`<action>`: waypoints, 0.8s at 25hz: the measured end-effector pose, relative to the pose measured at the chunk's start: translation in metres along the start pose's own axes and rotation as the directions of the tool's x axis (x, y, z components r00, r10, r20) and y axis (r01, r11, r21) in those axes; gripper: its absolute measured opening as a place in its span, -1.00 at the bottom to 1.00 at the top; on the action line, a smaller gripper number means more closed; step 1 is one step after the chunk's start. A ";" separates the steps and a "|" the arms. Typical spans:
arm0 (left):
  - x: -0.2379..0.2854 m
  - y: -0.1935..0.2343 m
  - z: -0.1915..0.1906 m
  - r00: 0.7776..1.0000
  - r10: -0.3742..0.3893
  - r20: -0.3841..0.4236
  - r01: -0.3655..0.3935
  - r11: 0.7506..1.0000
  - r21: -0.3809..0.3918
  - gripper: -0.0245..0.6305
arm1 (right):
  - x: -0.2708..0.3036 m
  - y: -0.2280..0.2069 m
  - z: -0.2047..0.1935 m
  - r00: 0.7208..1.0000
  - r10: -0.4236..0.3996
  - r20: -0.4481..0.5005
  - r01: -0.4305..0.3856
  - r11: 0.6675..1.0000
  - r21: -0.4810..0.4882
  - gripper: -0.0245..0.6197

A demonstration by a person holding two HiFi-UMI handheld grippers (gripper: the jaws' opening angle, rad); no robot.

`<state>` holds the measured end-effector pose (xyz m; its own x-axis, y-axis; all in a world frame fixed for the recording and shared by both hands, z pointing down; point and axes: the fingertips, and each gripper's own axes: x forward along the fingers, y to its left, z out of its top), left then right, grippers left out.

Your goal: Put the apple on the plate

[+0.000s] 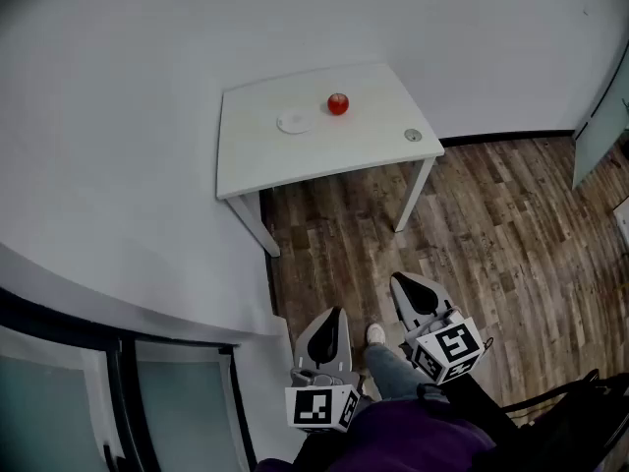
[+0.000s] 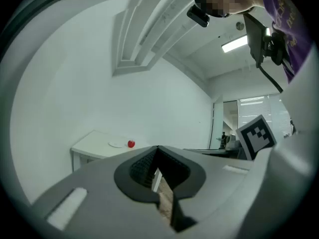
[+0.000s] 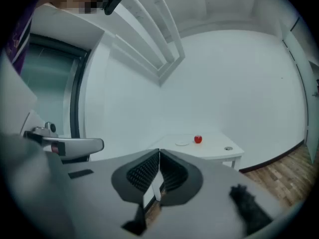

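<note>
While the person stands well back on the wood floor [image 1: 491, 224], the white tabletop [image 1: 373, 150] sits far ahead against the wall. Left hand-held gripper [image 1: 330, 324] and right hand-held gripper [image 1: 415, 295] are both low, near the body, jaws pressed together with nothing between them. Plate [image 1: 295, 121]: small, white, bare, mid-tabletop. Apple [image 1: 338, 104]: red, on the tabletop just right of the plate, not touching it. Step in hand looks like the approach, with no reach begun. The next move calls for walking up, spreading one pair of jaws and closing them round the apple. A nudge could set it rolling.
</note>
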<state>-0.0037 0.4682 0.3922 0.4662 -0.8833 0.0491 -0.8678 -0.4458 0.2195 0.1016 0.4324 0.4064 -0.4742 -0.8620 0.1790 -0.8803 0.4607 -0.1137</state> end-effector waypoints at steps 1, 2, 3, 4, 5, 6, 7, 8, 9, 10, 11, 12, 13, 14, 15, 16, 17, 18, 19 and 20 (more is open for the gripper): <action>0.012 0.000 0.001 1.000 -0.004 0.000 0.004 1.000 0.000 -0.91 | 0.008 -0.008 0.004 1.000 0.002 0.004 -0.002 1.000 0.001 -0.89; 0.024 0.001 0.002 1.000 -0.008 0.000 0.008 1.000 0.000 -0.91 | 0.016 -0.016 0.007 1.000 0.005 0.007 -0.005 1.000 -0.001 -0.89; 0.036 0.001 0.003 1.000 -0.010 0.002 0.010 1.000 0.001 -0.91 | 0.023 -0.023 0.012 1.000 0.009 0.009 -0.009 1.000 -0.006 -0.89; 0.047 0.001 0.006 1.000 -0.010 0.005 0.010 1.000 0.003 -0.91 | 0.030 -0.031 0.017 1.000 0.015 0.010 -0.015 1.000 -0.014 -0.89; 0.058 0.001 0.009 1.000 -0.008 0.009 0.008 1.000 0.007 -0.91 | 0.037 -0.037 0.021 1.000 0.022 0.012 -0.022 0.999 -0.023 -0.89; 0.068 0.001 0.013 1.000 -0.004 0.014 0.004 1.000 0.010 -0.91 | 0.043 -0.044 0.026 0.999 0.030 0.014 -0.030 0.999 -0.028 -0.89; 0.078 0.001 0.016 1.000 0.001 0.019 -0.002 1.000 0.011 -0.91 | 0.049 -0.051 0.029 0.999 0.036 0.016 -0.035 0.999 -0.030 -0.89; 0.086 0.002 0.019 1.000 0.008 0.022 -0.008 1.000 0.011 -0.91 | 0.055 -0.058 0.032 0.999 0.041 0.017 -0.041 0.999 -0.029 -0.89; 0.094 0.002 0.021 1.000 0.014 0.024 -0.014 1.000 0.012 -0.91 | 0.060 -0.064 0.035 0.999 0.047 0.015 -0.046 0.999 -0.029 -0.89; 0.102 0.003 0.022 0.999 0.021 0.025 -0.021 1.000 0.013 -0.91 | 0.065 -0.070 0.036 0.999 0.051 0.012 -0.051 0.998 -0.028 -0.89; 0.109 0.004 0.023 0.999 0.028 0.024 -0.028 1.000 0.014 -0.91 | 0.071 -0.075 0.037 0.998 0.055 0.010 -0.055 0.998 -0.026 -0.89; 0.117 0.007 0.023 0.999 0.035 0.022 -0.036 0.999 0.015 -0.91 | 0.076 -0.080 0.038 0.998 0.061 0.006 -0.061 0.998 -0.021 -0.89; 0.123 0.009 0.024 0.999 0.045 0.021 -0.045 0.999 0.016 -0.91 | 0.082 -0.084 0.038 0.998 0.068 0.000 -0.068 0.998 -0.016 -0.89; 0.130 0.011 0.024 0.998 0.055 0.021 -0.055 0.998 0.017 -0.91 | 0.088 -0.088 0.038 0.997 0.077 -0.006 -0.077 0.997 -0.016 -0.89; 0.135 0.012 0.025 0.998 0.064 0.023 -0.064 0.998 0.018 -0.91 | 0.092 -0.092 0.038 0.996 0.084 -0.010 -0.084 0.996 -0.021 -0.89; 0.140 0.013 0.025 0.997 0.071 0.026 -0.071 0.997 0.019 -0.91 | 0.096 -0.096 0.038 0.996 0.090 -0.013 -0.090 0.996 -0.028 -0.89; 0.144 0.013 0.026 0.997 0.076 0.029 -0.076 0.997 0.020 -0.91 | 0.099 -0.100 0.038 0.995 0.094 -0.015 -0.095 0.995 -0.033 -0.89; 0.148 0.014 0.026 0.996 0.079 0.030 -0.080 0.997 0.021 -0.91 | 0.102 -0.103 0.039 0.995 0.097 -0.016 -0.097 0.995 -0.035 -0.89; 0.152 0.015 0.026 0.996 0.083 0.029 -0.083 0.996 0.022 -0.91 | 0.106 -0.106 0.039 0.995 0.098 -0.015 -0.099 0.995 -0.035 -0.89; 0.155 0.016 0.025 0.996 0.087 0.026 -0.088 0.996 0.022 -0.91 | 0.109 -0.109 0.040 0.995 0.100 -0.014 -0.100 0.994 -0.033 -0.89</action>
<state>0.0503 0.3206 0.3787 0.3843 -0.9222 0.0425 -0.9088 -0.3698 0.1932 0.1465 0.2798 0.3991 -0.5598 -0.8087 0.1805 -0.8284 0.5514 -0.0986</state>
